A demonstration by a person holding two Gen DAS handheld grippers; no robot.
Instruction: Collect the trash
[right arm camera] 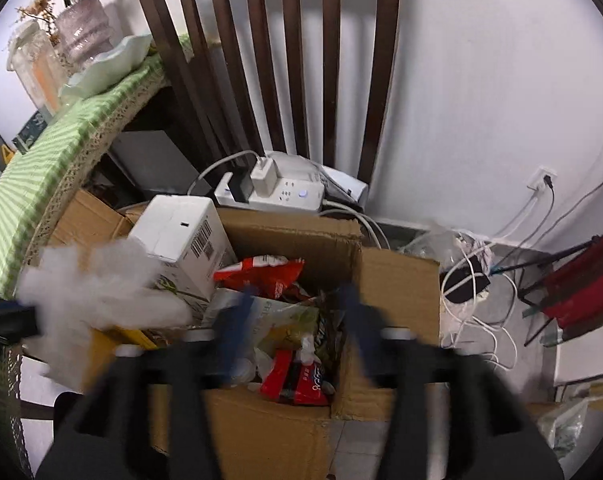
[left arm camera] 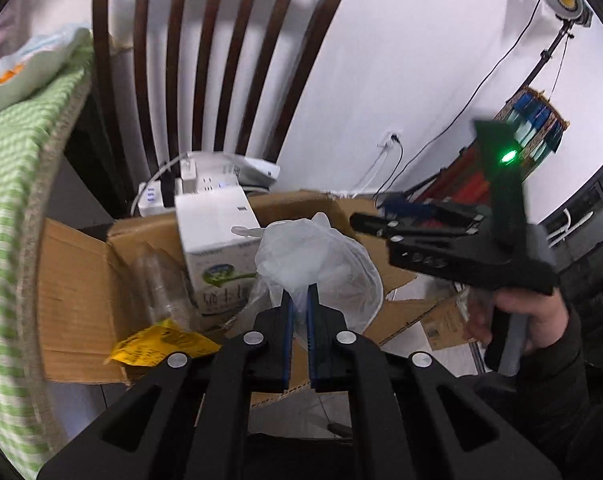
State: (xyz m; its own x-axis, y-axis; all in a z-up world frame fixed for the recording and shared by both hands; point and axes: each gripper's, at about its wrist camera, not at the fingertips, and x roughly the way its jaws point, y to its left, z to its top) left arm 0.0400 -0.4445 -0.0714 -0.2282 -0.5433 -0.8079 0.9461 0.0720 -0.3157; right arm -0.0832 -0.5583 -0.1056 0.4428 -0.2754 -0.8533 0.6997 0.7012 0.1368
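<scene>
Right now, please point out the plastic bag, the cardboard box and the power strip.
plastic bag (left arm camera: 321,264), left wrist view, its crumpled middle.
cardboard box (right arm camera: 293,232), right wrist view, its back wall.
power strip (right arm camera: 285,194), right wrist view, its white top face.

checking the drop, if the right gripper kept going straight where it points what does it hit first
Probably the wrappers piled in the cardboard box. The right gripper has open, empty jaws right over them, though blur makes depth uncertain.

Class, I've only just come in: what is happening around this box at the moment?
A person with a gripper in each hand is collecting trash. The left gripper is shut on a crumpled clear plastic bag, held above the open brown cardboard box. The right gripper stands open and empty above the snack wrappers already in the box.
</scene>
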